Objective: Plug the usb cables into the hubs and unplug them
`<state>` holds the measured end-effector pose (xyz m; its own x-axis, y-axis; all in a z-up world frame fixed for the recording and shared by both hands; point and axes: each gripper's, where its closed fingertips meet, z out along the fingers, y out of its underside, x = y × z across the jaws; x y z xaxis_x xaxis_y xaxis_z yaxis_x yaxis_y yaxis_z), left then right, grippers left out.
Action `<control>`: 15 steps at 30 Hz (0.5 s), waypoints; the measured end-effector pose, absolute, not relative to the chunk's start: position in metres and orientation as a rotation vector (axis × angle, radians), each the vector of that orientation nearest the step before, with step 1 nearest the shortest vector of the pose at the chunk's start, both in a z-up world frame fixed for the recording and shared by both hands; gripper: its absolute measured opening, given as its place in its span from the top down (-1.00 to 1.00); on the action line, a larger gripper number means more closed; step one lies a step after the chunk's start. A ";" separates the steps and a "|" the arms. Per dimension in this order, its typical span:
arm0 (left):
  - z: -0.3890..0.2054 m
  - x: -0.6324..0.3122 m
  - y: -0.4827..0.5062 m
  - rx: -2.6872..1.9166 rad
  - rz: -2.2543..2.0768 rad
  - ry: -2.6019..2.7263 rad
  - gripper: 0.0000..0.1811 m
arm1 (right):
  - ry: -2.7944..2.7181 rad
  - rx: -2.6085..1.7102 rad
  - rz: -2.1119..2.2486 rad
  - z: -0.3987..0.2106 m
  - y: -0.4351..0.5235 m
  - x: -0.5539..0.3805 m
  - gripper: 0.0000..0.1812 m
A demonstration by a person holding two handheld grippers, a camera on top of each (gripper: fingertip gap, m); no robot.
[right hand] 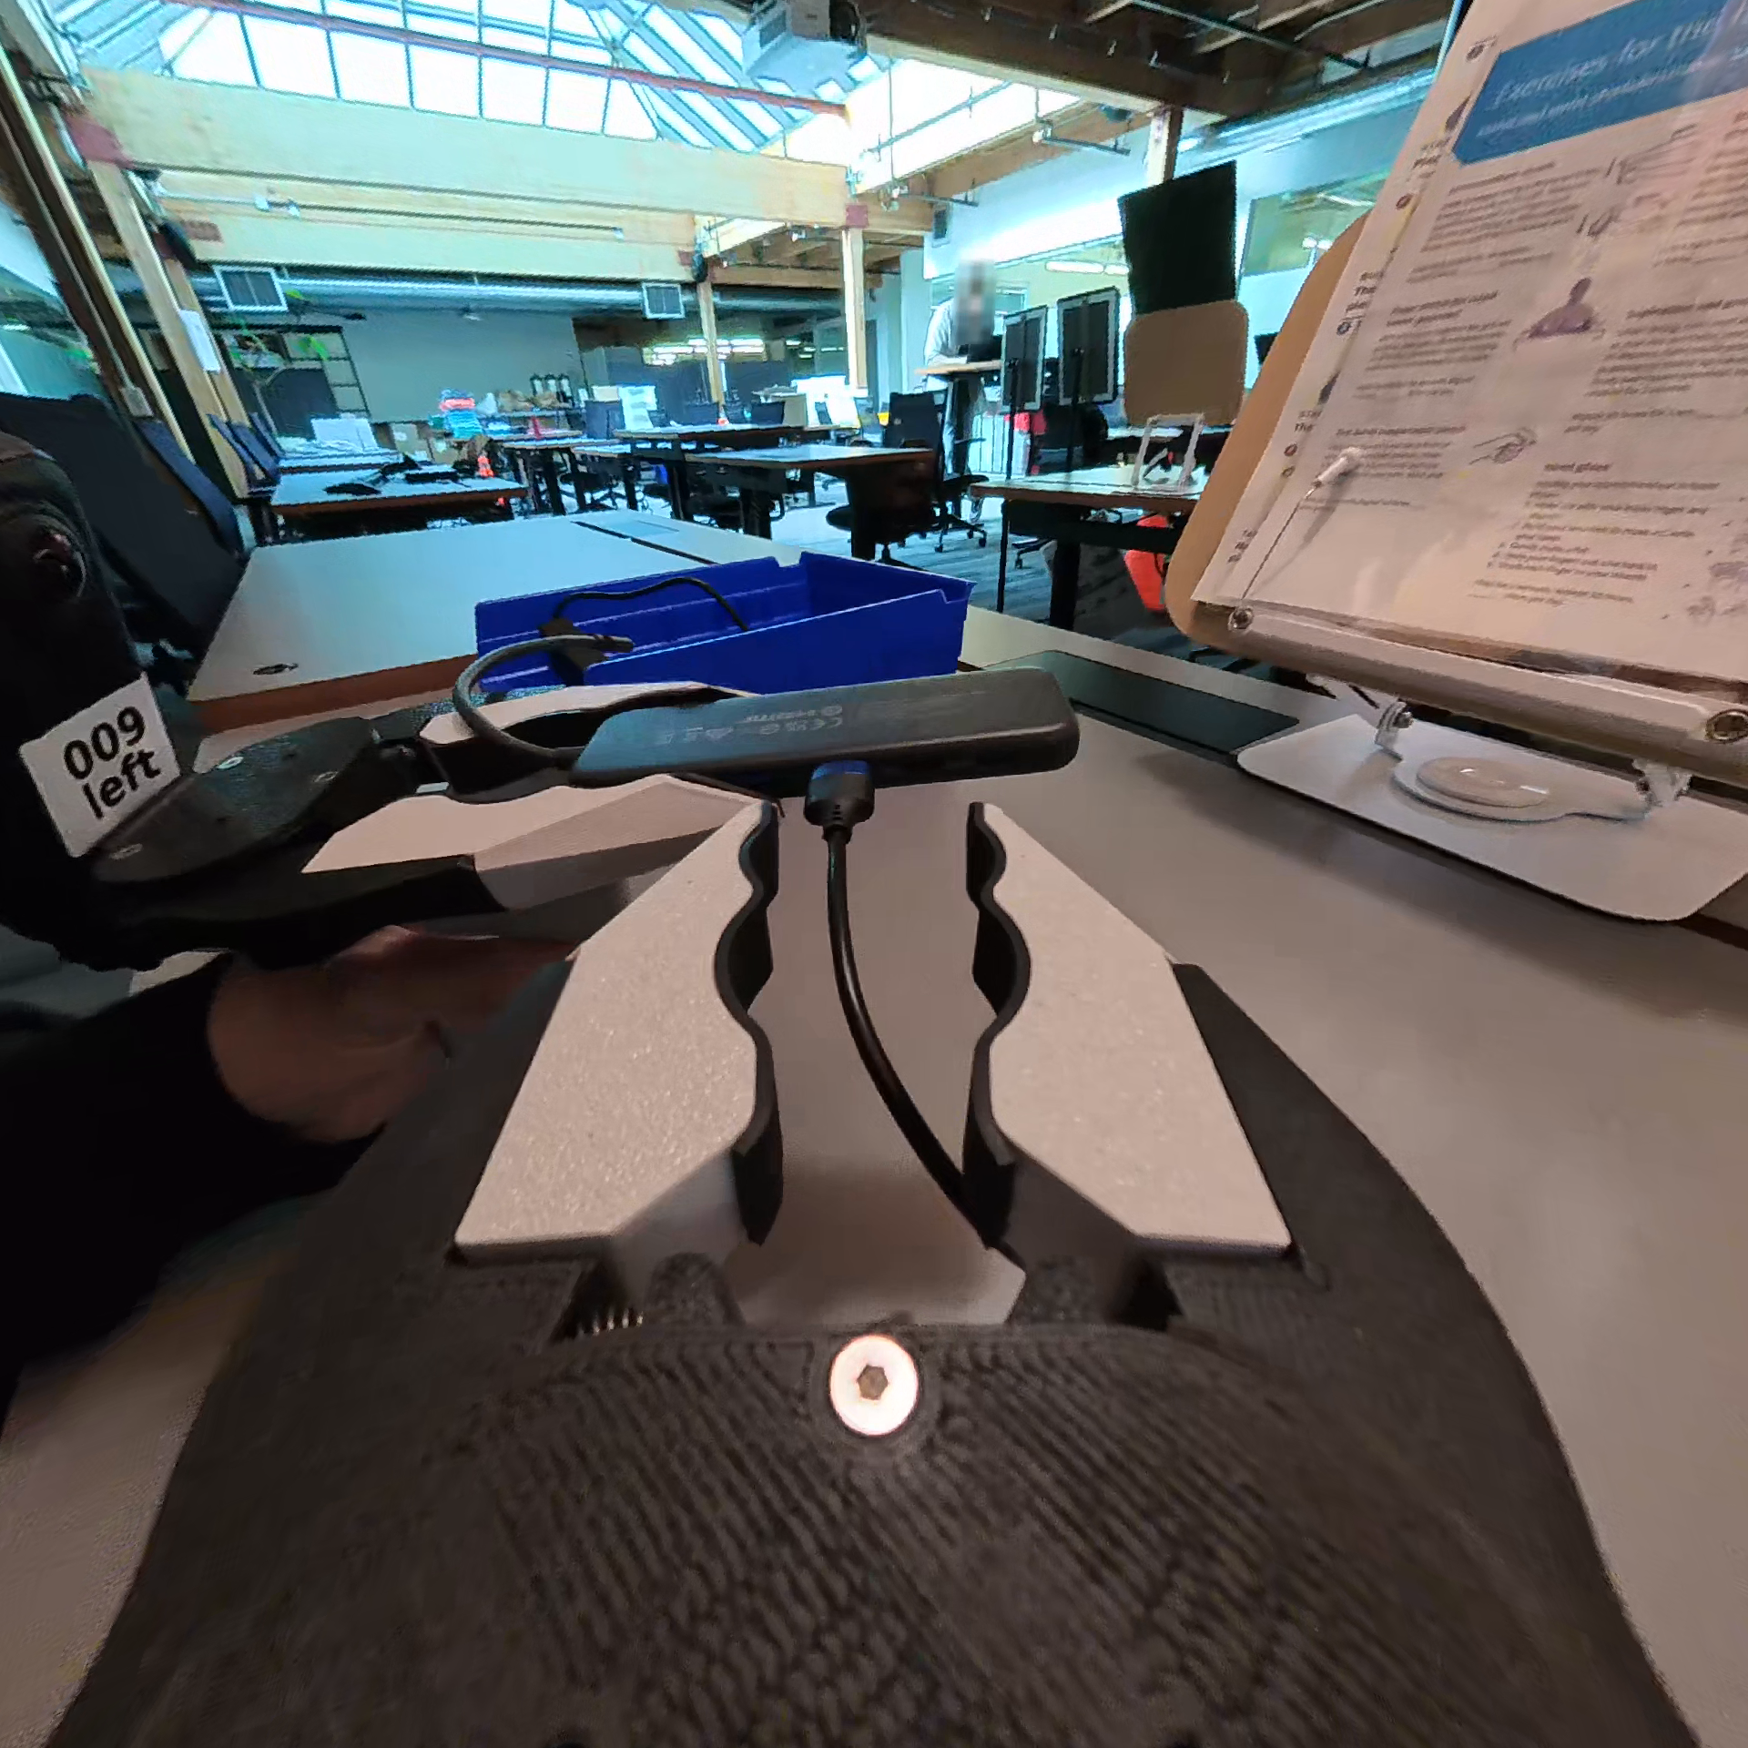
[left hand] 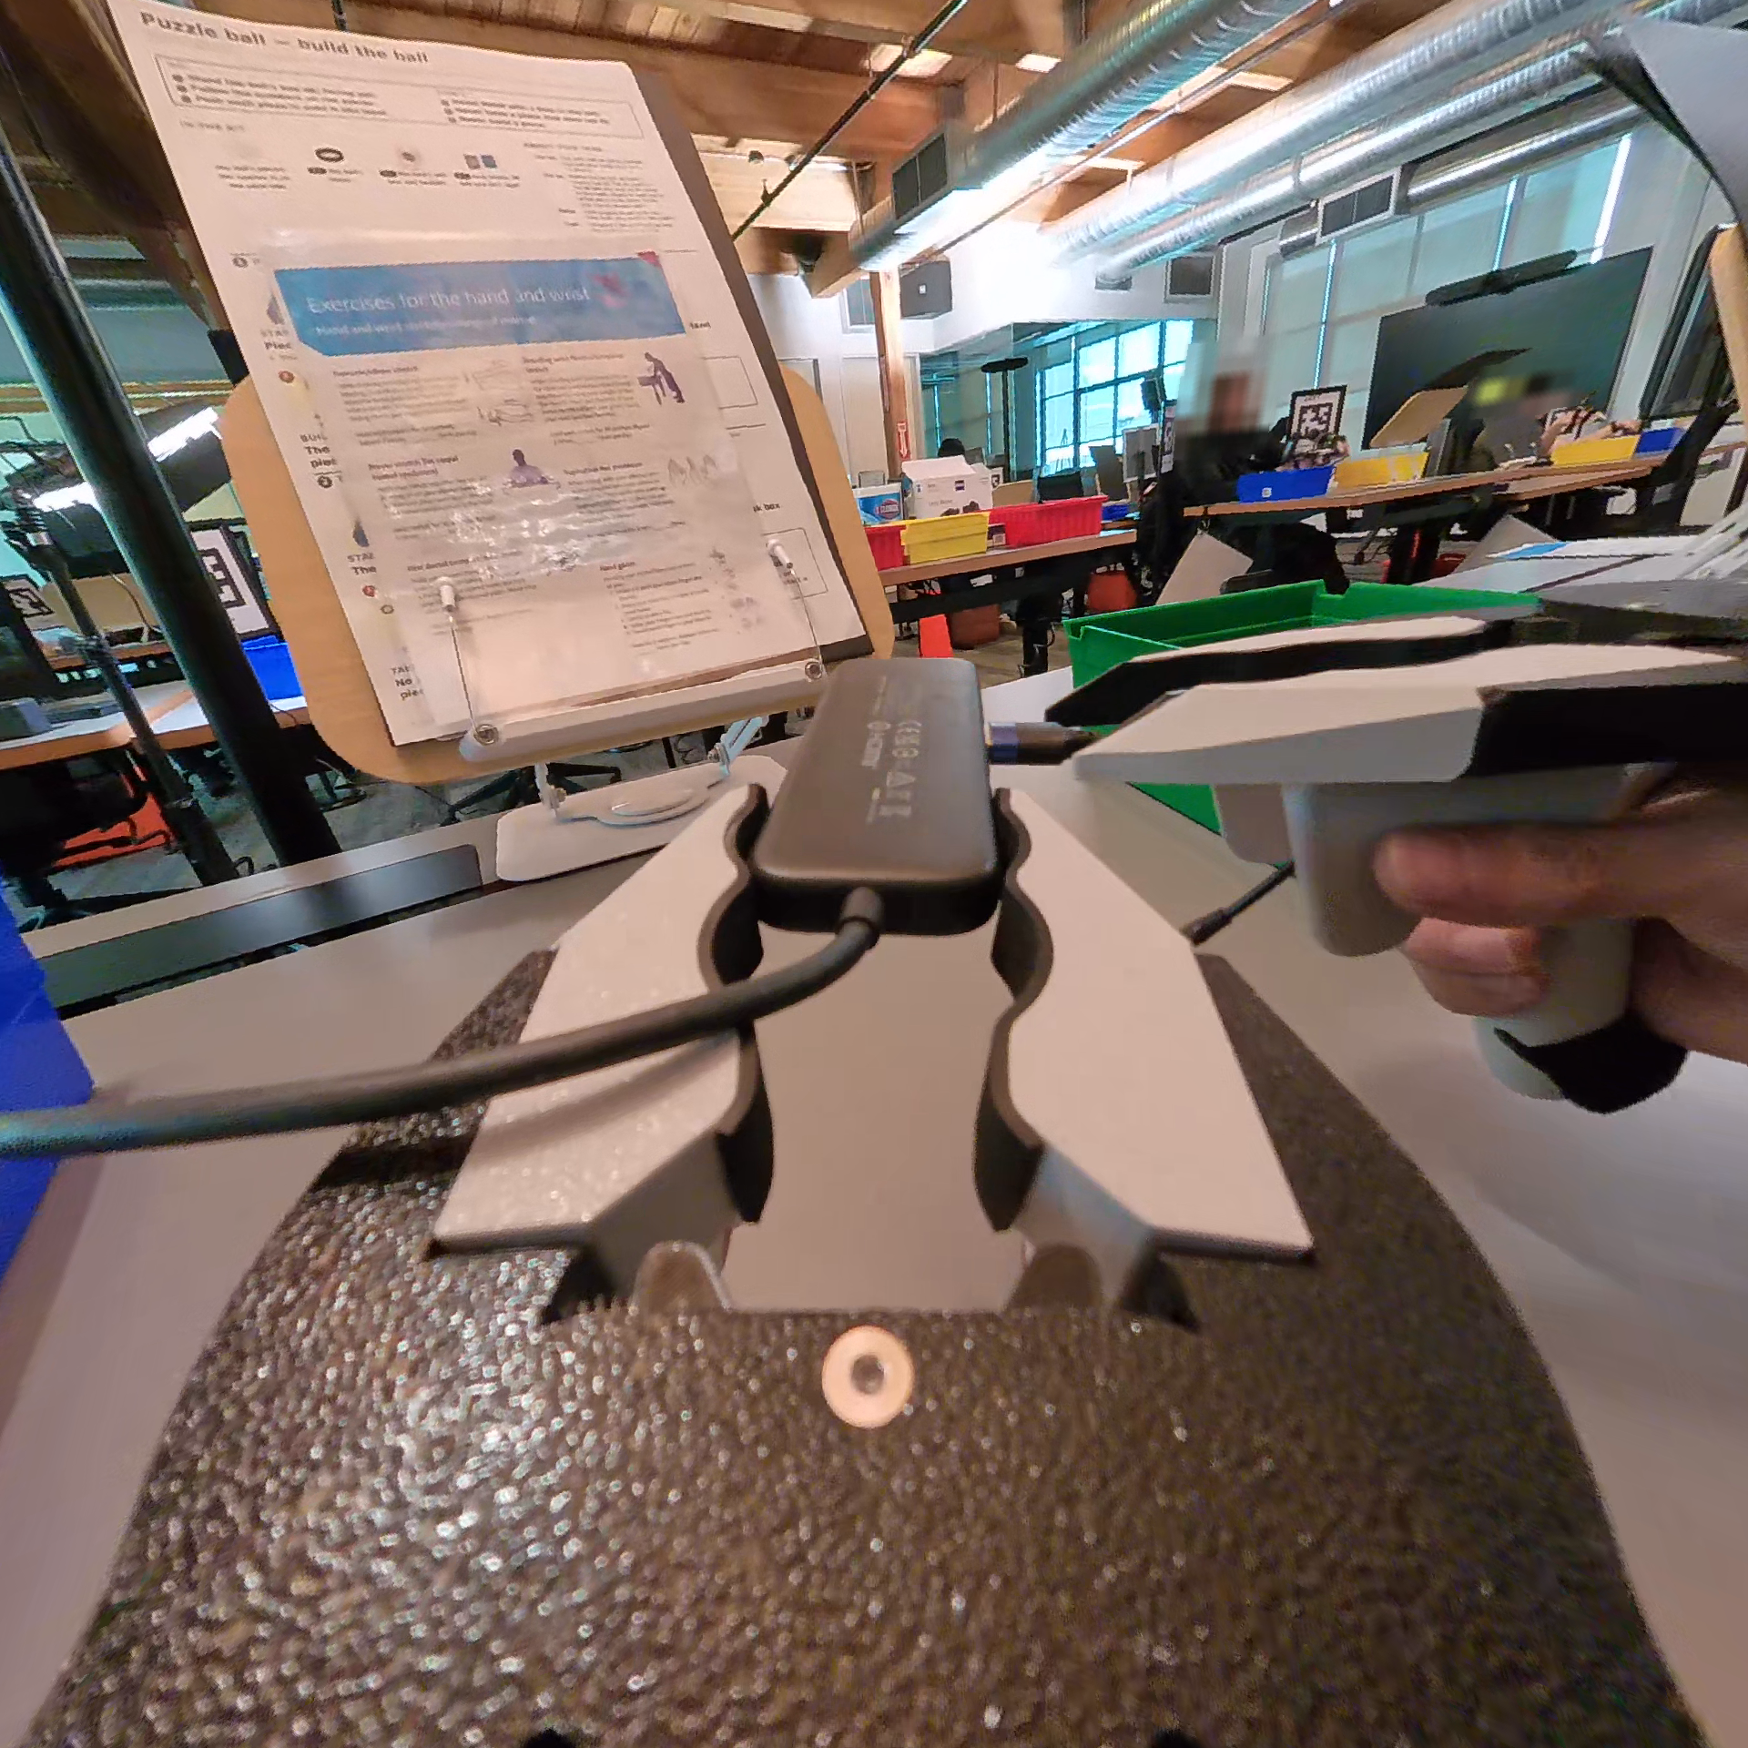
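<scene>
The left gripper [left hand: 875, 851] has its fingers pinching the slim dark-grey plastic USB hub [left hand: 884, 776] above the grey bench [right hand: 1419, 993]. At its three o'clock side sits the blue-collared black USB plug [right hand: 839, 790]; the right gripper [right hand: 870, 842] fingers are spread around its limp cable [right hand: 856, 993]. The hub looks light, rigid and smooth; grip the stiff plug, not the cable.

The worktop [right hand: 1419, 1088] lies bare on the right tool's [right hand: 872, 823] right, giving free passage up to the stand [right hand: 1476, 813] at the far edge. The blue bin [right hand: 757, 624] blocks the far left side, the green bin [left hand: 1230, 624] the far right. The hub [right hand: 832, 724], clamped in the left tool [left hand: 875, 804], hangs across the middle; its cable [left hand: 378, 1088] trails left, and the plugged cable [right hand: 851, 993] runs between the right tool's spread fingers [right hand: 643, 1022].
</scene>
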<state>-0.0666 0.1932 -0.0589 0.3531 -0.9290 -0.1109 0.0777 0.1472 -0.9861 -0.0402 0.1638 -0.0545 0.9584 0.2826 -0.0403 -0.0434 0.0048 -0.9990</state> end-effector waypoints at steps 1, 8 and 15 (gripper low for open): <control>-0.059 -0.066 0.193 -1.186 -0.905 0.939 0.50 | -0.184 -1.548 0.265 -0.056 0.165 -0.040 0.58; -0.060 -0.065 0.191 -1.177 -0.914 0.956 0.50 | -0.181 -1.515 0.290 -0.056 0.165 -0.044 0.70; -0.061 -0.060 0.184 -1.158 -0.898 0.991 0.50 | -0.186 -1.510 0.280 -0.057 0.166 -0.045 0.82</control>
